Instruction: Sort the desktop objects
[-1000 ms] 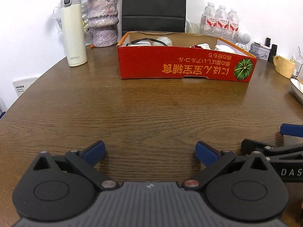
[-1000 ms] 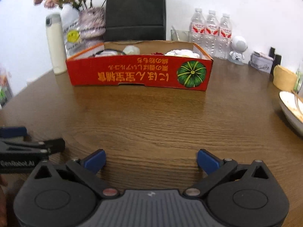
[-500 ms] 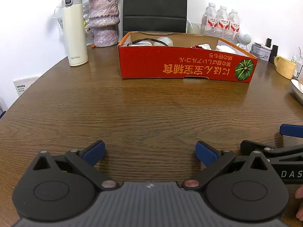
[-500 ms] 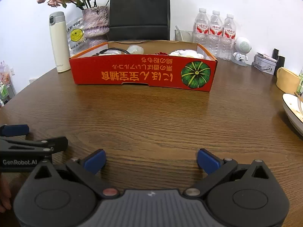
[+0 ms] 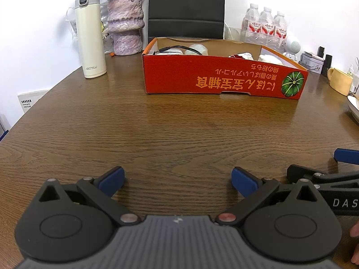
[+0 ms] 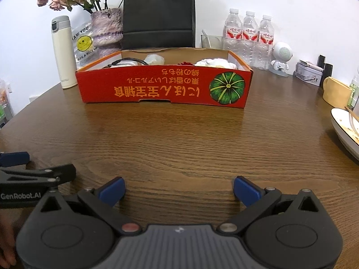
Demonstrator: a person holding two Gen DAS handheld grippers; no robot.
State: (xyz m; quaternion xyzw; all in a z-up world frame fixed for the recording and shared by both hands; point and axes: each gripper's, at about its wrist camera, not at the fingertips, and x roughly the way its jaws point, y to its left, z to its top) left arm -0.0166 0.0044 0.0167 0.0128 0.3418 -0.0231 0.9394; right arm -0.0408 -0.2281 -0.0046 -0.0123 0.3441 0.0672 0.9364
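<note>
Almost nothing has shifted since the earlier frames: our two tools rest low over the round dark-brown wooden table [image 5: 157,130], as they did a second ago, though the right wrist view, blurred then, is sharp now.

We see the left gripper [image 5: 177,178] at the bottom of its own frame, its blue-tipped fingers [image 5: 112,177] spread wide with only bare wood between them. The right gripper [image 6: 179,189] sits the same way, released and holding nothing. Each tool shows in the other's view: the right one at the lower right edge of the left view, the left one at the lower left edge of the right view.

Our sorting target, the shallow red cardboard box with orange lettering and a green pumpkin picture [image 6: 163,87], stands upper centre in both frames, well apart from both grippers. Inside it we make out a black cable [image 6: 128,61] on the left and some white crumpled things [image 6: 213,62] toward the right; we cannot tell what they are.

Behind the box stands a black paper bag [image 6: 158,15]. At upper left are a cream insulated flask with a grey cap [image 5: 89,35] and a mottled purple vase of dried roses [image 5: 124,22]. At upper right are three clear water bottles with red labels [image 6: 249,35], a small white robot figure [image 6: 281,58] and a yellow mug [image 6: 336,92]. A white plate [image 6: 345,130] sits at the right edge.
</note>
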